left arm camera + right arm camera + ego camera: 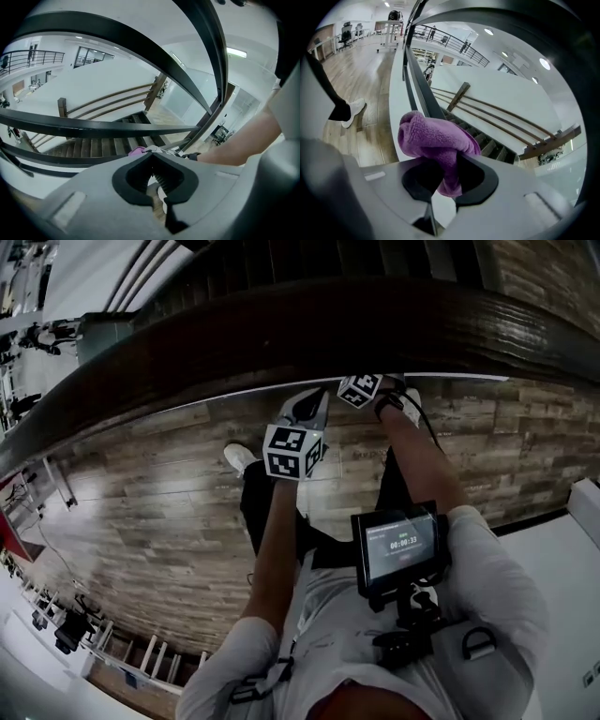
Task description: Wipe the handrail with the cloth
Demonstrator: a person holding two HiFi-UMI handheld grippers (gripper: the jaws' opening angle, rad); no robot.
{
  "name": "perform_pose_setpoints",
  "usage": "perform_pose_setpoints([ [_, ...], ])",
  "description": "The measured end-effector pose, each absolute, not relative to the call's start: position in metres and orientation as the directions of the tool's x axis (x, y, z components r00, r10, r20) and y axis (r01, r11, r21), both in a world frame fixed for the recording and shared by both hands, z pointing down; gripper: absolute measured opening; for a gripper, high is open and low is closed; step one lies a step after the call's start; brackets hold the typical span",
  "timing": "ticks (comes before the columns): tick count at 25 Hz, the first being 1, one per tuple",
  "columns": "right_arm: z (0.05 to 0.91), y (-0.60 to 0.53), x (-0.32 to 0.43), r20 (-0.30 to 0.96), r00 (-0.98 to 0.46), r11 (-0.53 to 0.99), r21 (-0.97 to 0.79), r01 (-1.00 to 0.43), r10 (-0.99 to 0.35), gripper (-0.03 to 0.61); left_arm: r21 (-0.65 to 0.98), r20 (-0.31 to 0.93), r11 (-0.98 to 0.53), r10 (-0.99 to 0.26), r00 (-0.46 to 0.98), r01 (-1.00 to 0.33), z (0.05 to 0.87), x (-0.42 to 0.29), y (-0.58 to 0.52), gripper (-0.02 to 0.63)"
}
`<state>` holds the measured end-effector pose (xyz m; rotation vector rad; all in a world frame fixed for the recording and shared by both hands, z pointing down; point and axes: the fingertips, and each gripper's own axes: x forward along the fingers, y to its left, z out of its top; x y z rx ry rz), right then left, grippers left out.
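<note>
The purple cloth (436,136) is clenched in the right gripper (446,161) and bunches out just ahead of its tips. The handrail (309,329) lies just ahead of that gripper. The left gripper (152,157) is closed on nothing, near the right one. For a good wipe, the bunched cloth should be pressed flat on the rail and drawn along it under steady pressure. On the screen (403,545), timer digits appear to read 00:00:33. No brand can be read.

Person (375,662) wears white T-shirt (497,587), black trousers (258,507), 1 white shoe (239,458) — chest-mounted screen (401,545).
</note>
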<state>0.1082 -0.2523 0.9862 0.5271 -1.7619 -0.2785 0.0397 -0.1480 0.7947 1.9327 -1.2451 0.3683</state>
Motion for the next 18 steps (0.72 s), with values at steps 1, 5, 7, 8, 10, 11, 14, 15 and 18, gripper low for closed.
perform_pose_setpoints([
  [1,0.985,-0.256,0.120,0.852,-0.168,0.861,0.459,-0.220,-0.496,0.063,0.465,0.602,-0.210,-0.637,0.481,-0.860,0.792,0.046,-0.152,0.000],
  [5,0.987,-0.267,0.167,0.852,-0.123,0.848,0.472,-0.241,-0.509,0.064,0.464,0.593,-0.248,-0.627,0.506,-0.851,0.787,0.074,-0.163,0.000],
  [7,0.986,-0.271,0.176,0.855,-0.125,0.853,0.469,-0.229,-0.503,0.072,0.461,0.595,-0.263,-0.617,0.515,-0.848,0.787,0.082,-0.167,0.000],
  [8,0.985,-0.273,0.178,0.857,-0.127,0.855,0.465,-0.228,-0.500,0.077,0.460,0.597,-0.268,-0.612,0.518,-0.846,0.788,0.084,-0.169,0.000],
  [10,0.983,-0.276,0.183,0.856,-0.134,0.855,0.462,-0.235,-0.499,0.086,0.459,0.600,-0.278,-0.603,0.526,-0.843,0.789,0.093,-0.173,0.000],
  [11,0.982,-0.278,0.187,0.854,-0.139,0.855,0.463,-0.236,-0.501,0.088,0.460,0.600,-0.285,-0.598,0.531,-0.841,0.789,0.099,-0.175,0.000],
  [14,0.982,-0.285,0.208,0.852,-0.134,0.853,0.472,-0.222,-0.506,0.098,0.459,0.603,-0.313,-0.578,0.550,-0.832,0.792,0.119,-0.181,0.000],
  [15,0.983,-0.287,0.217,0.852,-0.127,0.853,0.476,-0.214,-0.508,0.104,0.459,0.605,-0.321,-0.571,0.555,-0.829,0.794,0.126,-0.183,0.000],
  [18,0.985,-0.296,0.246,0.853,-0.099,0.852,0.489,-0.185,-0.512,0.120,0.458,0.609,-0.343,-0.551,0.571,-0.820,0.798,0.146,-0.190,0.000],
])
